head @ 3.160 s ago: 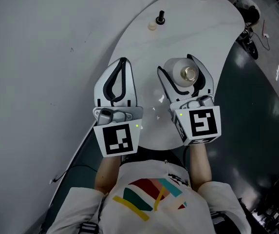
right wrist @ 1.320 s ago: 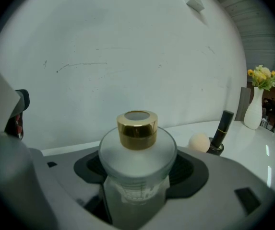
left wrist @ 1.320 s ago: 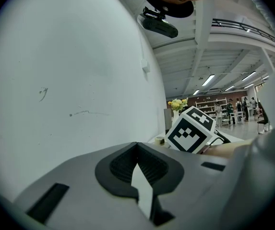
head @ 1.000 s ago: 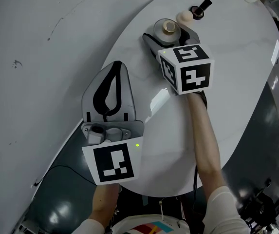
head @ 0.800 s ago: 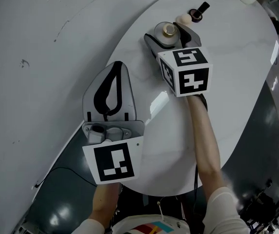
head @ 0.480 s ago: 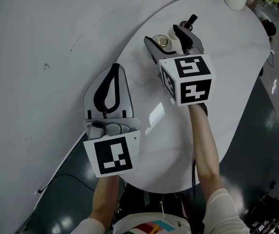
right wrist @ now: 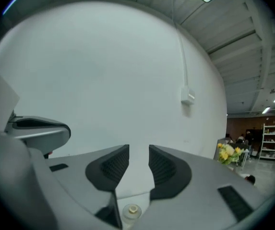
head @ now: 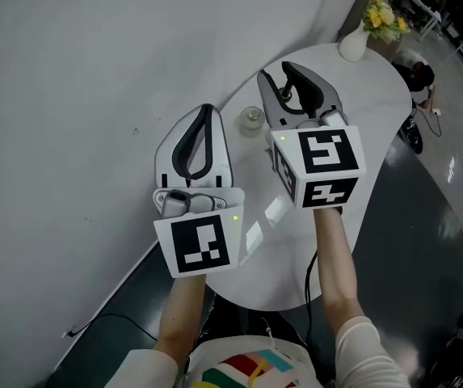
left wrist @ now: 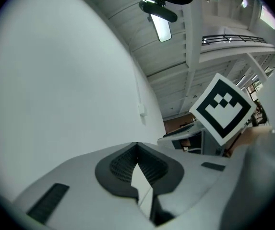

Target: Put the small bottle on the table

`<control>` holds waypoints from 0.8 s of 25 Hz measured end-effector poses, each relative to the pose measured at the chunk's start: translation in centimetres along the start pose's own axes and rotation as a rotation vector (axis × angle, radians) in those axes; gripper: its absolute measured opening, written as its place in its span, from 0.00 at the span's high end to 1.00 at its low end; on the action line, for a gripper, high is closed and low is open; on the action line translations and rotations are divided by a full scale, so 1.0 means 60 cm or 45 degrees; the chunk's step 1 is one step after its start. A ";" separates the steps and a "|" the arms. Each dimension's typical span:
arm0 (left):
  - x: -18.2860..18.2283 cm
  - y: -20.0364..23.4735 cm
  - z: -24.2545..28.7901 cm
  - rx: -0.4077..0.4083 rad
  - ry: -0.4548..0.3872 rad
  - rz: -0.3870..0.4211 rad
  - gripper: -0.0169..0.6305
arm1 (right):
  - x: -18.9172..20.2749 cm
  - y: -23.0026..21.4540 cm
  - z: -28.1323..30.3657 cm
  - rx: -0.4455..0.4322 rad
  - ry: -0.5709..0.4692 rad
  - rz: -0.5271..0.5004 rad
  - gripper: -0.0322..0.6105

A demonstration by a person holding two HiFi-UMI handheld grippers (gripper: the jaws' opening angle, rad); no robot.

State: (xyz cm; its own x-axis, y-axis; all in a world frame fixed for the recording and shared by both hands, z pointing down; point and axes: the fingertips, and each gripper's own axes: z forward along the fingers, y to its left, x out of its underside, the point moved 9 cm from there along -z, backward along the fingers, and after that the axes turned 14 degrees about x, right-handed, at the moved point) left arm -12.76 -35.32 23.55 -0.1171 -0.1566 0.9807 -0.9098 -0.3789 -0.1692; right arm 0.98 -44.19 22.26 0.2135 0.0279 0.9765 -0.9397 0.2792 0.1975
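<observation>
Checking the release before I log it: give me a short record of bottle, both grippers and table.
small bottle: upright on the table, near its edge, free of both grippers
right gripper: above the bottle, jaws apart, just been closing, nothing between them
left gripper: jaws together, empty
table: white; vase of yellow flowers at far end
task: looks done

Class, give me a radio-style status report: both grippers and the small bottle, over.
Left gripper shut, empty. Right gripper open, jaws just closing, nothing between. Small clear gold-capped bottle upright on white table, apart from both grippers. Nothing in the way.
</observation>
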 end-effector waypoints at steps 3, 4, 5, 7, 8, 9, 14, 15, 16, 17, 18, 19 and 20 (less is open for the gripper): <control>-0.060 -0.001 -0.017 -0.009 -0.047 0.008 0.95 | -0.071 -0.015 -0.062 0.058 -0.113 0.002 0.83; -0.078 -0.001 -0.024 -0.012 -0.063 0.009 0.95 | -0.090 -0.018 -0.085 0.075 -0.148 0.008 0.87; -0.095 -0.001 -0.031 -0.015 -0.082 0.011 0.95 | -0.107 -0.021 -0.108 0.090 -0.181 0.017 0.89; -0.125 -0.003 -0.046 -0.023 -0.120 0.011 0.95 | -0.131 -0.025 -0.154 0.113 -0.236 0.040 0.91; -0.136 -0.005 -0.054 -0.027 -0.134 0.008 0.95 | -0.137 -0.026 -0.176 0.122 -0.256 0.054 0.92; -0.145 -0.007 -0.062 -0.030 -0.144 0.004 0.95 | -0.139 -0.027 -0.198 0.130 -0.273 0.067 0.93; -0.159 -0.025 -0.105 -0.017 -0.174 0.024 0.95 | -0.122 -0.028 -0.291 0.176 -0.330 0.063 0.93; -0.154 -0.031 -0.112 -0.008 -0.176 0.038 0.95 | -0.115 -0.028 -0.307 0.195 -0.335 0.050 0.93; -0.148 -0.038 -0.117 0.002 -0.170 0.042 0.95 | -0.107 -0.028 -0.322 0.212 -0.336 0.042 0.93; -0.140 -0.045 -0.123 0.014 -0.157 0.037 0.95 | -0.098 -0.028 -0.336 0.225 -0.334 0.039 0.93; -0.131 -0.051 -0.129 0.025 -0.137 0.029 0.95 | -0.089 -0.027 -0.348 0.233 -0.328 0.042 0.93; -0.123 -0.056 -0.137 0.034 -0.116 0.023 0.95 | -0.079 -0.025 -0.358 0.237 -0.322 0.047 0.93; -0.115 -0.060 -0.145 0.040 -0.097 0.020 0.95 | -0.069 -0.022 -0.368 0.238 -0.316 0.055 0.93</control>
State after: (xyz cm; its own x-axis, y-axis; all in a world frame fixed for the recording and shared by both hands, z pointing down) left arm -12.10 -24.95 18.24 -0.0992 -0.2314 0.9678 -0.8951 -0.4042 -0.1884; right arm 7.21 -23.49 16.07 0.1224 -0.2059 0.9709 -0.9842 0.1009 0.1455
